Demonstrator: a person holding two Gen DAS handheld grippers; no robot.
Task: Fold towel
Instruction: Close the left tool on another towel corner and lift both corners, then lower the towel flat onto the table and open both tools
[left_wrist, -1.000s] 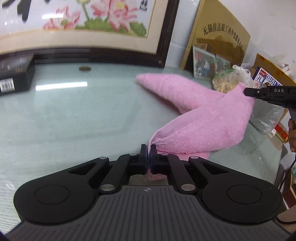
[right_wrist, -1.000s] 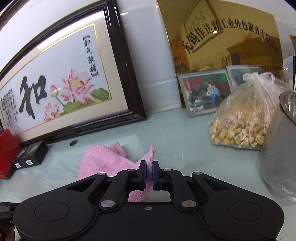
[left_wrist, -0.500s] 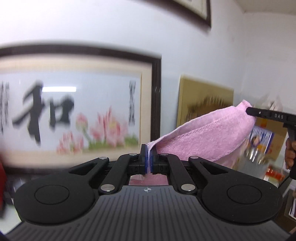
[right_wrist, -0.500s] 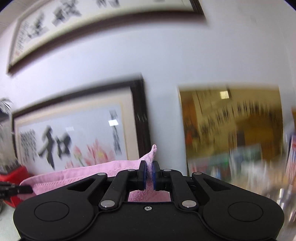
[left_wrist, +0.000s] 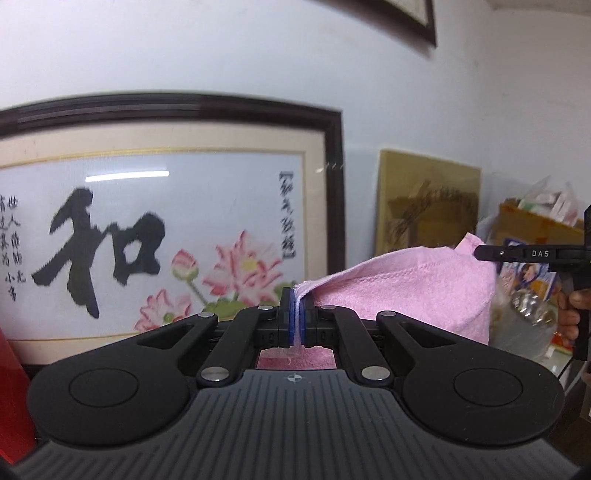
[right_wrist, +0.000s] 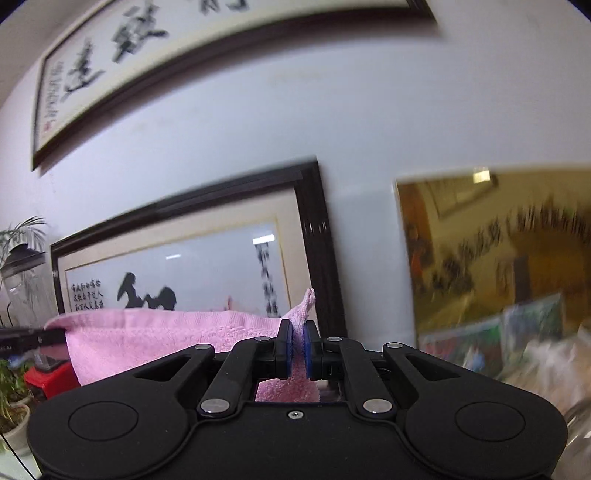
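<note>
The left gripper (left_wrist: 297, 317) is closed, a corner of the pink towel (left_wrist: 406, 291) pinched between its blue pads (left_wrist: 293, 321). The right gripper (right_wrist: 297, 347) is likewise clamped on the opposite corner, a tuft of cloth projecting above its jaws. The towel (right_wrist: 166, 339) is held clear in the air, stretched between the two tools with its long axis running side to side; from the left tool it extends rightward to the right gripper's tip (left_wrist: 517, 254), from the right tool leftward. Neither hand is judged nearer: each holds one end. The top edge sags slightly in the middle, and the lower part hangs out of view. The table is not visible in either view.

Compared with one second ago, when the towel lay partly on the glass table, both tools have been raised and the cameras tilted upward, so that the framed lotus picture (left_wrist: 166, 236) and the gold plaque (left_wrist: 428, 203) now fill the background. The grips are unchanged. It is judged that the lift is complete and lowering for a fold comes next.
</note>
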